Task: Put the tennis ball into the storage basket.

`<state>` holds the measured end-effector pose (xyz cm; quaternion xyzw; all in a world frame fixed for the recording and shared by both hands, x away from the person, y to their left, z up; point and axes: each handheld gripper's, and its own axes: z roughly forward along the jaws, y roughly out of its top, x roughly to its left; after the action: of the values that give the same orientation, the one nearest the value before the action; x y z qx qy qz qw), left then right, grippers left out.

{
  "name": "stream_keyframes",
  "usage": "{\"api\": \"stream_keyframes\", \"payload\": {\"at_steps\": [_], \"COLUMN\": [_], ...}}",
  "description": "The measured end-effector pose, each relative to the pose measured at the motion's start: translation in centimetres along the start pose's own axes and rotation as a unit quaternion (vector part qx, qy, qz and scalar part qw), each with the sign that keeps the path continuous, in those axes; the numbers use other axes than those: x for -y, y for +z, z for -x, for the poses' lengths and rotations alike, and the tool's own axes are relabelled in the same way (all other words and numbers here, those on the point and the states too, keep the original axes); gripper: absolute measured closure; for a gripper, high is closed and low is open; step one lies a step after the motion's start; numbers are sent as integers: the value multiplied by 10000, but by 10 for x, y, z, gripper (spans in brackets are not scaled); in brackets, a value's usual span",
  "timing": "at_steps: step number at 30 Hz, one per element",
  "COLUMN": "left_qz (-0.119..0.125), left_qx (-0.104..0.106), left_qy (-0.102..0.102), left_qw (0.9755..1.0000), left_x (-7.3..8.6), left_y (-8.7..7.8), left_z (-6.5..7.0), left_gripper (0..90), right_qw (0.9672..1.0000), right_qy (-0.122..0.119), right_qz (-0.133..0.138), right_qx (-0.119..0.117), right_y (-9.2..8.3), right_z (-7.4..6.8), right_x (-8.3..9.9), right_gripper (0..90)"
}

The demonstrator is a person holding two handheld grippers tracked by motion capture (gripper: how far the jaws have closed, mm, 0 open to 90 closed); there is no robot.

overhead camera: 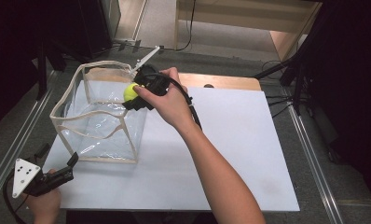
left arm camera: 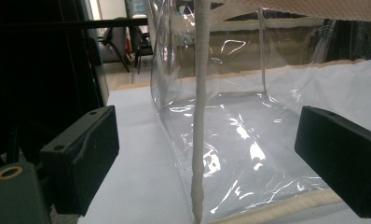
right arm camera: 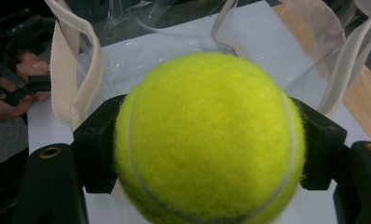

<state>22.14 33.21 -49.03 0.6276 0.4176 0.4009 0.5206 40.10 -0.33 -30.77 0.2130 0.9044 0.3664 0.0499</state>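
Left gripper: jaws wide apart, holding nothing, by the near corner of the clear bag on the table. Right gripper: clamped on the tennis ball, poised over the bag's open rim.

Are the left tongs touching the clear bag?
Apart. The left gripper view shows the left tongs open, with the clear bag's corner seam between the jaws, clear of both.
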Motion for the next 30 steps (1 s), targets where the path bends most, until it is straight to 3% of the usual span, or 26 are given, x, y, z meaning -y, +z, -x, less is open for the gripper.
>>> {"api": "stream_keyframes", "payload": {"at_steps": [16,24,30], "left_qz": [5,-9,5], "left_qx": [1,2,3], "left_qy": [-10,-28,-45], "left_qw": [10000,10000,10000], "left_x": [0,0,0], "left_y": [0,0,0], "left_z": [0,-1,-2], "left_gripper": [68,67,67], "right_qw": [9999,9999,9998], "right_qy": [-138,-165,-169], "right_qz": [64,40,-73], "right_qx": [21,13,49], "right_y": [-8,-2,9], "right_z": [-5,-9,-4], "right_x": [-17,-27,-26], "right_gripper": [230,230,230]}}
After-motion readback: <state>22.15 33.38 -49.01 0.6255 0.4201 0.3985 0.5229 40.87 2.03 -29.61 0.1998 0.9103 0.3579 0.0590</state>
